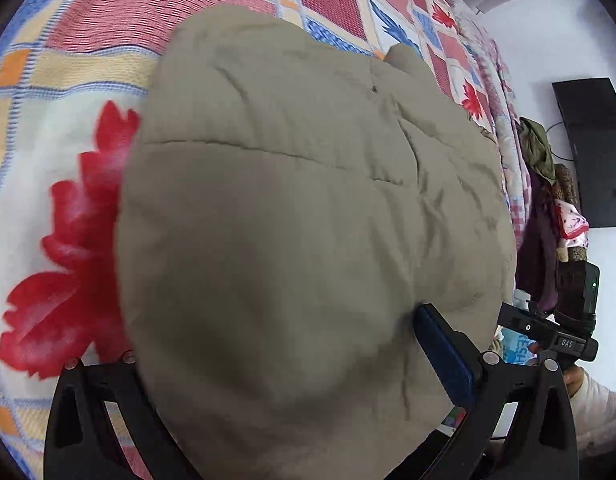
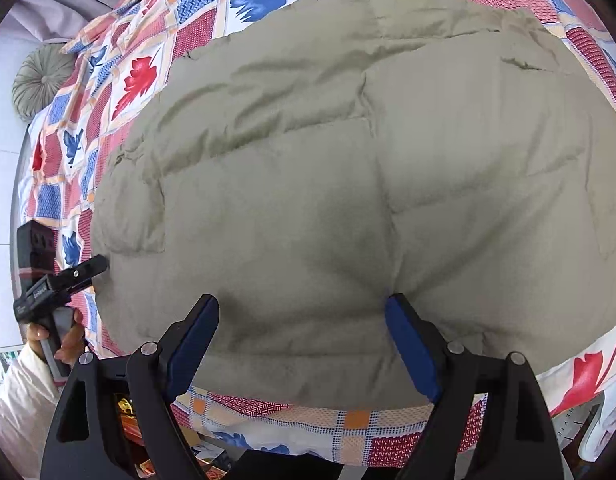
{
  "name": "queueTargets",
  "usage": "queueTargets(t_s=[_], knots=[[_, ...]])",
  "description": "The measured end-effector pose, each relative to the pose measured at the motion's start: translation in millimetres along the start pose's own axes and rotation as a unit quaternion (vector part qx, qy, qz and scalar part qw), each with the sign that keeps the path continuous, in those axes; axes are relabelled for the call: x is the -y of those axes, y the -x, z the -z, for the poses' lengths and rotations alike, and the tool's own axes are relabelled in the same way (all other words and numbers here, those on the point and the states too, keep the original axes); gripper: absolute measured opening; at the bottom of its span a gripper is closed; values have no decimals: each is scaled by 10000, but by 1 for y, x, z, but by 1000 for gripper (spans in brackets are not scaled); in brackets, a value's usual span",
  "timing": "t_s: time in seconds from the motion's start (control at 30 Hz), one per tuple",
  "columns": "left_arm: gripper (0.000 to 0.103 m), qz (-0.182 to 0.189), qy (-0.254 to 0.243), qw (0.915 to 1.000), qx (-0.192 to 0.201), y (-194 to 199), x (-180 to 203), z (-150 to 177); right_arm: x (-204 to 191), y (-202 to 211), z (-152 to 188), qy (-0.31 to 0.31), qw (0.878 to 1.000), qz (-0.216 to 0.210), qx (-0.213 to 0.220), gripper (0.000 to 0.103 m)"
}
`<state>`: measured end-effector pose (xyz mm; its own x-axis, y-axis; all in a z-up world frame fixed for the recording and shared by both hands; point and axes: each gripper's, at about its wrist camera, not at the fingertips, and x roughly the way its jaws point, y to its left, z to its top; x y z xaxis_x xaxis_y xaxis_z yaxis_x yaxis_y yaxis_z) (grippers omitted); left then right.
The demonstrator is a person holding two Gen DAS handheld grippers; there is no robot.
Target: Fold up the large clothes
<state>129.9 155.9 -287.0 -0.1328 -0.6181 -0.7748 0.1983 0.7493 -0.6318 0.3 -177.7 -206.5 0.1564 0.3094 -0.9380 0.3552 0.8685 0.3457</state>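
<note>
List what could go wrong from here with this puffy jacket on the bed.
1. The khaki puffer jacket is thick, and the right tongs stand open with only their tips on it, so closing may pinch only the shell and slip.
2. In the left wrist view, padding bulges across the left tongs, hiding one finger; the grip cannot be checked.
3. The hem lies near the bedspread edge and may slide off.

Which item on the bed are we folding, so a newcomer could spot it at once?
Start at the bed's patchwork blanket of red and blue leaf squares. On it lies the jacket, spread flat below both grippers. It is the only plain thing there: puffy, quilted, dull khaki, with no print.
</note>
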Motion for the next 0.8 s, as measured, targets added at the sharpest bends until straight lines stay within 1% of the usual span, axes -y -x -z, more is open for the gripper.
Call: queueTargets(t_s=[0.1,0.17,0.23,0.27,0.3,0.33,0.37,0.4,0.43,0.47,0.53,0.6,0.63,0.67,0.7,0.73,0.77,0.8], knots=[[103,294,-84,9995,-70,-13,10,-5,-2,-2,-1,41,10000,44,-29,88],[103,503,-34,9987,-91,-18,12,-6,-2,-3,-1,64,10000,41,-42,88],[102,614,31,9980,-176,-22,11,-8,-1,-4,-1,75,9999,37,-56,88],[91,622,34,9978,-204,-23,12,-8,-1,-5,-1,69,9999,42,-73,88],[81,562,7,9981,-245,-25,13,-9,-2,-6,-2,59,9999,47,-88,88],[65,483,-54,9984,-290,-26,15,-9,-2,-6,-3,53,9999,49,-108,88],[55,412,-106,9987,-273,-26,18,-10,-3,-5,-4,47,9999,51,-124,88],[50,339,-210,9990,-217,-24,23,-10,-4,-4,-4,32,9999,37,-133,88],[42,296,-304,9989,-189,-22,28,-9,-5,-1,-6,19,9999,-2,-139,88],[36,250,-367,9989,-167,-19,33,-9,-7,3,-7,30,9999,-41,-139,88],[30,187,-455,9987,-111,-13,44,-8,-13,12,-11,100,9999,-66,-4,88],[26,179,-479,9987,-69,-4,54,-7,-17,25,-14,194,9994,-33,301,87],[25,198,-488,9986,-35,2,60,-7,-18,31,-16,232,9986,3,482,84],[25,203,-501,9985,8,9,66,-6,-18,35,-19,245,9977,35,637,66],[25,205,-522,9984,60,15,73,-5,-16,35,-21,227,9972,78,707,33],[25,190,-551,9982,117,22,82,-5,-14,32,-25,160,9972,103,718,20],[25,193,-573,9981,155,28,92,-5,-11,27,-29,82,9974,39,710,13],[25,233,-601,9977,195,35,101,-4,-7,19,-32,-1,9975,-110,692,12]])
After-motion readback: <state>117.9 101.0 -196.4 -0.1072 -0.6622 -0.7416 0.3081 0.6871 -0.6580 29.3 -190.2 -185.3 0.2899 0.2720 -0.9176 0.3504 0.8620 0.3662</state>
